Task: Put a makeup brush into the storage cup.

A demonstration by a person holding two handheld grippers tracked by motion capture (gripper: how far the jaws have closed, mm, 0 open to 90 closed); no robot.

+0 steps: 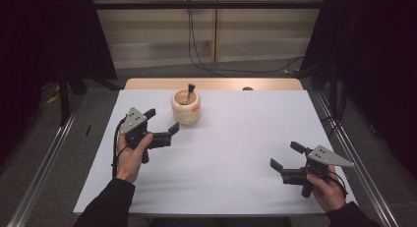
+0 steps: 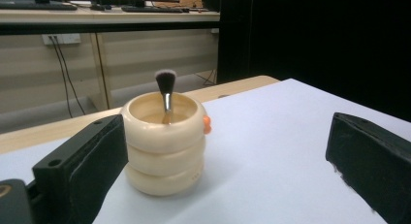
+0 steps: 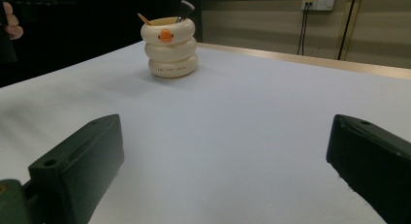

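The left gripper [image 1: 161,123], jaws held apart, is seen left of centre just beside the cream holder [image 1: 186,107]; a brush [image 1: 190,93] is stood inside it; the right gripper [image 1: 285,155], also spread, is kept lower right.

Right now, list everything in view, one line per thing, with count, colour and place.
holder: one, cream, three stacked rings with an orange beak, far left of centre on the table.
brush: one, dark bristles up, standing in the holder.
stick: one, orange-brown, tip above the holder's rim.
table: one, white top, wooden far edge.
cables: several, black, along the far wall and floor.
left hand-held gripper: one, black, open, just short of the holder.
right hand-held gripper: one, black, open, near right of the table.
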